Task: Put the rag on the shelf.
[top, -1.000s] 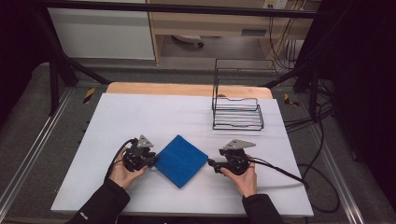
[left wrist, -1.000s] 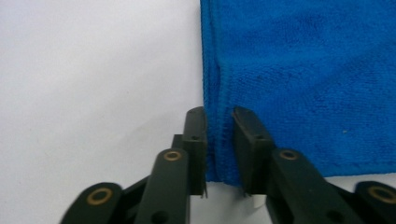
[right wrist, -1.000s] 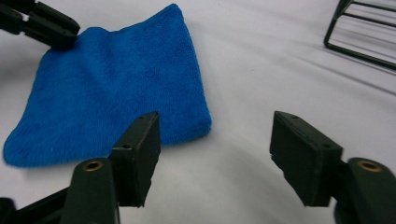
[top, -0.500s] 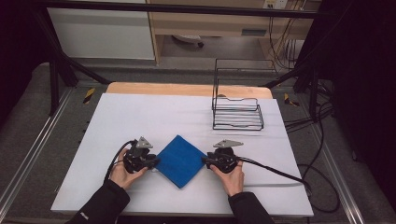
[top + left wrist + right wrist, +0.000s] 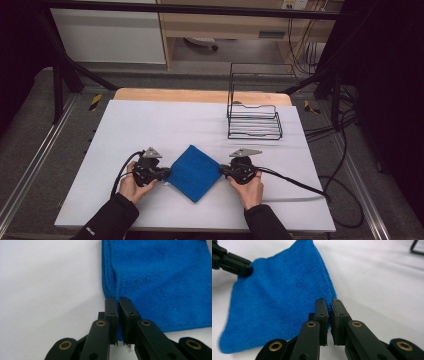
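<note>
Jaws of both grippers pinched on blue cloth (image 5: 194,172): left gripper (image 5: 161,174) at its 9 o'clock corner, right gripper (image 5: 225,171) at 3.

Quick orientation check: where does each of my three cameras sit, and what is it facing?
High view: above the person's side, looking forward and down on the white table; both hands, left gripper, right gripper.
Left gripper view: along its jaws, closed on the blue cloth.
Right gripper view: along its jaws at the cloth's opposite corner; left gripper at upper left.
Shared: all three show the cloth.
</note>
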Tool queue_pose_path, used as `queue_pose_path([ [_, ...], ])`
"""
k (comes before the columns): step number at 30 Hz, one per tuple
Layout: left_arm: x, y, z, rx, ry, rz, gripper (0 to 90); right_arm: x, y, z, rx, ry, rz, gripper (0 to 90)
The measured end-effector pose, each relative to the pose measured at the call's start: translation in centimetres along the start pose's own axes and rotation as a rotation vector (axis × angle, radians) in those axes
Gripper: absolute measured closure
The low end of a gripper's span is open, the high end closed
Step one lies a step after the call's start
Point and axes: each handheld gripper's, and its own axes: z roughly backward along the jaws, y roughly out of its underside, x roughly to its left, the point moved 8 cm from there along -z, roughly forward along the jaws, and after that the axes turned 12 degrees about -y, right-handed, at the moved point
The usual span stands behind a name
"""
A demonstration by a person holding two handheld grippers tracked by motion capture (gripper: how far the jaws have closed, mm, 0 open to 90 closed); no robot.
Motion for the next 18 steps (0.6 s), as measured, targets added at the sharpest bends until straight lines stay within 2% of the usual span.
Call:
queue_pose_path([
  [2, -0.9, 0.0, 0.3, -0.002, 0.044, 0.008, 84.8, -0.1, -0.2, 1.1, 0.011, 0.011, 0.016, 85.4],
  [6, -3.7, 0.1, 0.3, 0.003, 0.087, -0.019, 84.7, -0.6, -0.1, 3.3, 0.027, 0.021, -0.015, 85.4],
  [9, -5.8, -0.1, 0.0, -0.006, 0.076, -0.043, 84.4, -1.5, 0.1, 4.5, 0.054, 0.037, -0.027, 85.3],
  [11, -6.8, -0.3, -0.3, -0.023, 0.082, -0.038, 83.8, -2.1, 0.2, 4.9, 0.080, 0.057, -0.016, 85.1],
  [14, -7.5, -0.5, -0.8, -0.032, 0.076, -0.024, 83.4, -3.2, -0.4, 4.9, 0.099, 0.079, 0.032, 84.1],
  [18, -7.5, -0.7, -1.0, -0.052, 0.073, 0.001, 81.5, -4.4, -1.0, 3.7, 0.102, 0.099, 0.077, 82.9],
])
